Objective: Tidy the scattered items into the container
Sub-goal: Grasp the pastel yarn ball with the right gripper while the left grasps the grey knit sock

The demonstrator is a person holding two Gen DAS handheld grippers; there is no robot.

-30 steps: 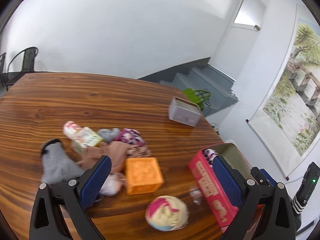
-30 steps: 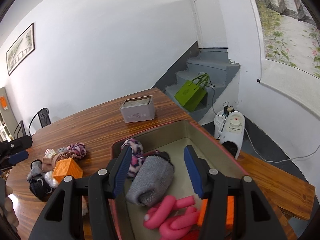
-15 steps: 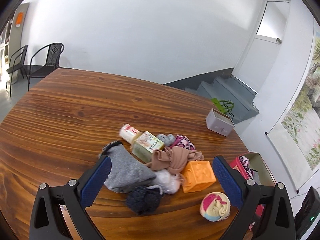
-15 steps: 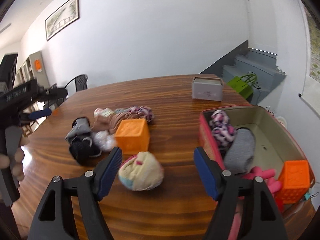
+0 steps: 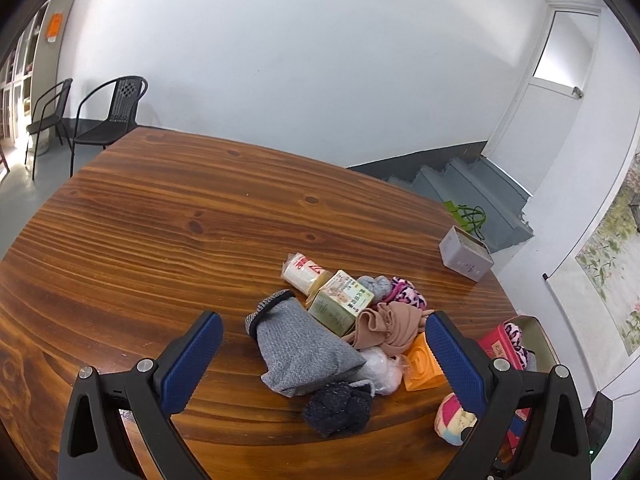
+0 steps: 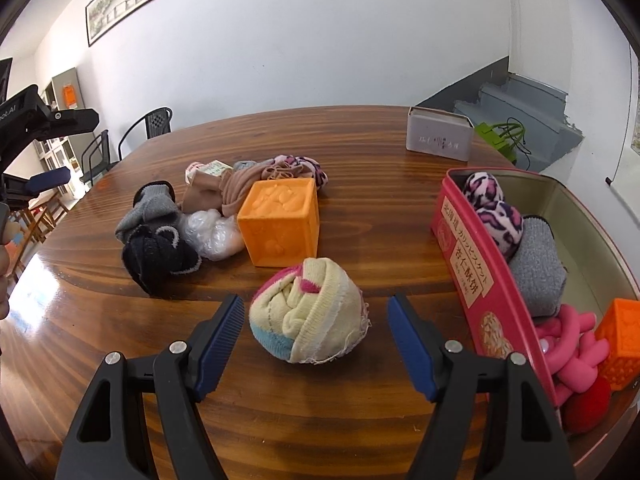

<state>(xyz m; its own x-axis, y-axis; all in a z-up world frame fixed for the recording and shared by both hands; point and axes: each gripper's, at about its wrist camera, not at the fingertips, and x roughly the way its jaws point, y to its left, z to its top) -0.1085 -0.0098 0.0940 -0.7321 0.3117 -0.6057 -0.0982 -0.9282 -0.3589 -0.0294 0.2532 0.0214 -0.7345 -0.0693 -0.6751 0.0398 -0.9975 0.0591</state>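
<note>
Red ball (image 6: 588, 404) (R view only) in tin (image 6: 464, 264).

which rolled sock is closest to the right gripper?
The cream sock ball with pink and blue patches, lying alone between the open right gripper; the others sit farther back.

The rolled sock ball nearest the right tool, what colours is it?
Cream, with pink and light blue patches; clearest in the right wrist view.

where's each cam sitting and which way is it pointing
Left wrist: on the left gripper, angled down over the table at the grey sock pile; only its own open fingers show.
Right wrist: on the right gripper, angled down at the rolled sock ball between open fingers, red tin on the right; the left gripper shows at far left.
Shared: orange cube, pile, tin.
</note>
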